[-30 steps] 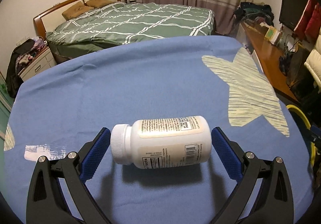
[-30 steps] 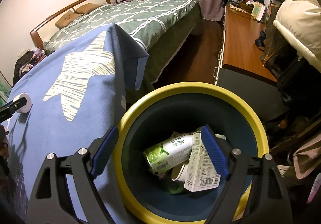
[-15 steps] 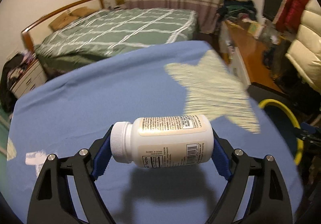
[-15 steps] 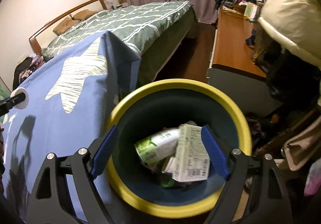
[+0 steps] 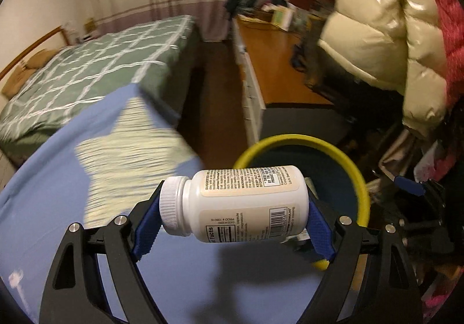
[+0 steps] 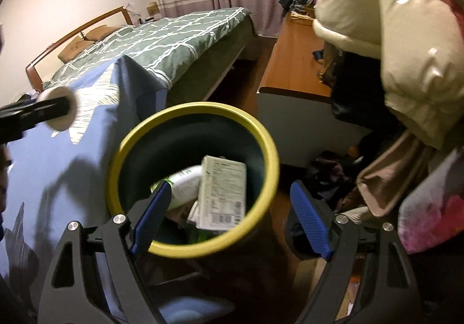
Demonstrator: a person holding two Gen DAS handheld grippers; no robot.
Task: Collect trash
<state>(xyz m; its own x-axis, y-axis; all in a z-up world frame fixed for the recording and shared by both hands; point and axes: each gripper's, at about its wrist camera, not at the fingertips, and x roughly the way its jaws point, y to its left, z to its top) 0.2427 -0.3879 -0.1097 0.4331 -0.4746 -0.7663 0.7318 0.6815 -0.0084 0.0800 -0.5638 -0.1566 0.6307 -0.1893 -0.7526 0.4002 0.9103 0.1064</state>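
**Bottle carried to the bin rim**

Since the earlier frame the left hand-held gripper (image 5: 233, 218) has swung off the middle of the surface toward the bin; the right hand-held gripper (image 6: 229, 218) has drifted so that the bin now sits left of centre between its fingers.

The left hand-held gripper is clamped on the white pill bottle (image 5: 240, 203), which lies sideways between the blue pads, cap to the left, base to the right. The bottle hangs over the edge of the blue star-print cloth (image 5: 87, 184) that covers the surface, with the yellow-rimmed bin (image 5: 356, 176) just behind it. The right hand-held gripper is spread wide and holds nothing, hovering above the bin (image 6: 191, 109), which contains a carton (image 6: 221, 193) and a green-and-white can (image 6: 182, 184).

Risk: the bottle does not appear fully over the bin opening. A release here would probably strike the rim and roll onto the floor. Advance further before opening.

Beyond lie a green checked bed (image 5: 95, 74), a wooden desk (image 5: 275, 63), curtains and hanging puffer jackets (image 5: 377, 28).
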